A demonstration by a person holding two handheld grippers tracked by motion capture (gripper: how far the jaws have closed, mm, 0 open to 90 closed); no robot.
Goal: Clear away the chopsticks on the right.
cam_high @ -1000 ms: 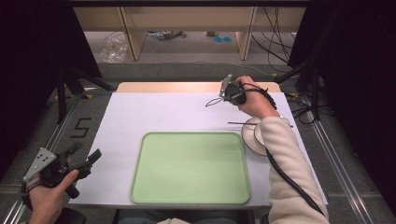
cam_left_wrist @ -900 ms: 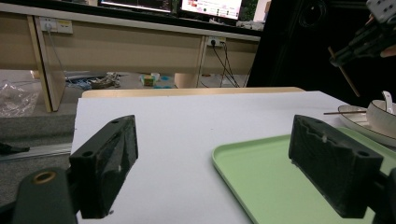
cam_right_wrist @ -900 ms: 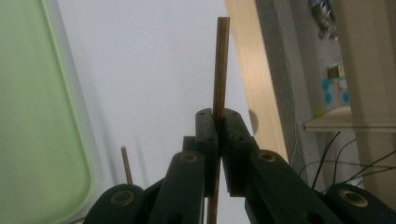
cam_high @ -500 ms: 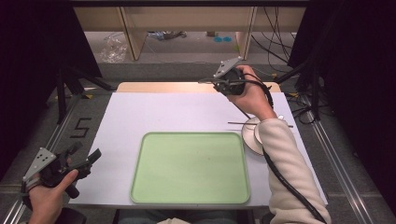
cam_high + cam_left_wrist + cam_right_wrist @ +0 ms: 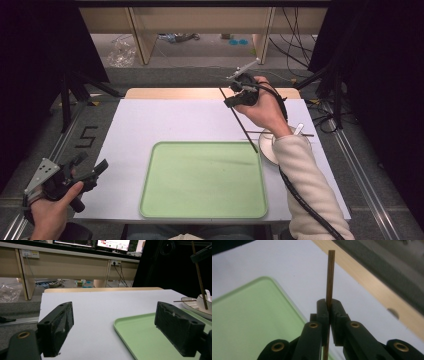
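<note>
Right gripper (image 5: 239, 95) clamps a chopstick (image 5: 240, 121) above the table's one o'clock, apparently bound for the green tray (image 5: 150, 200); left gripper (image 5: 75, 172), jaws apart, waits at seven o'clock.

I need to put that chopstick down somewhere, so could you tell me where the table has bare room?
The green tray is bare inside. The white mat is free between the tray's far rim and the wooden edge, and left of the tray. It is crowded at the right, where the dishes with a second chopstick sit beside the tray.
</note>
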